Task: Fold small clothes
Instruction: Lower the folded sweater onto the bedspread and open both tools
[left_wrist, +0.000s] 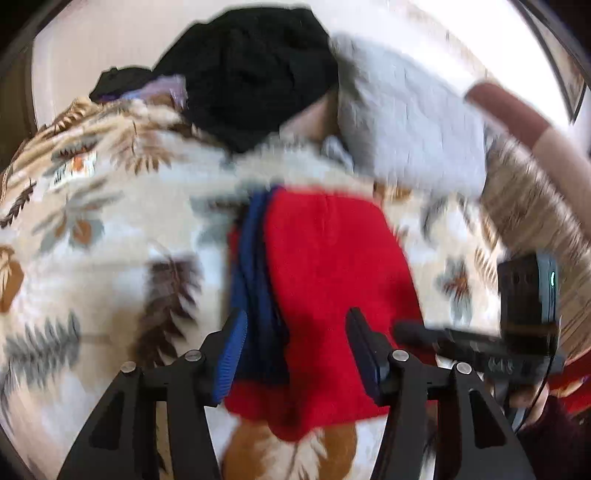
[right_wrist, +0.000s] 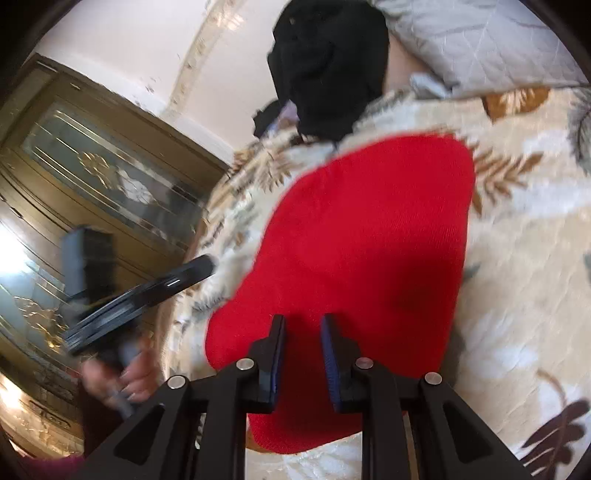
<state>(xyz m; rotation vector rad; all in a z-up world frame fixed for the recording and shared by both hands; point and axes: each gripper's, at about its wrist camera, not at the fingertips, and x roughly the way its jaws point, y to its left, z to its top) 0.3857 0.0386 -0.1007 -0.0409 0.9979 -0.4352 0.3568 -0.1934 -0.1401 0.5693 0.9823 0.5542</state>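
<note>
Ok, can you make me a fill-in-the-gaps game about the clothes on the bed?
1. The small garment lying nearest both grippers is mostly ____.
2. The stripe along its left edge in the left wrist view is ____.
3. The big pile of clothes behind it is ____.
4. The blanket under it has a pattern of ____.

Missing words: red; blue; black; leaves

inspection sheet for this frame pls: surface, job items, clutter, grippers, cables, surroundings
Surface: leaf-print blanket, soft and rumpled.
Job's things: red garment lying flat; a blue piece along its edge.
Clutter: black clothes pile, grey quilted pillow.
Grippers: left gripper open above the red garment, empty; right gripper narrowly parted, nothing between the pads.
Cables: thin dark cable by the right gripper's handle.
Surroundings: glass-fronted wooden cabinet, white wall.
</note>
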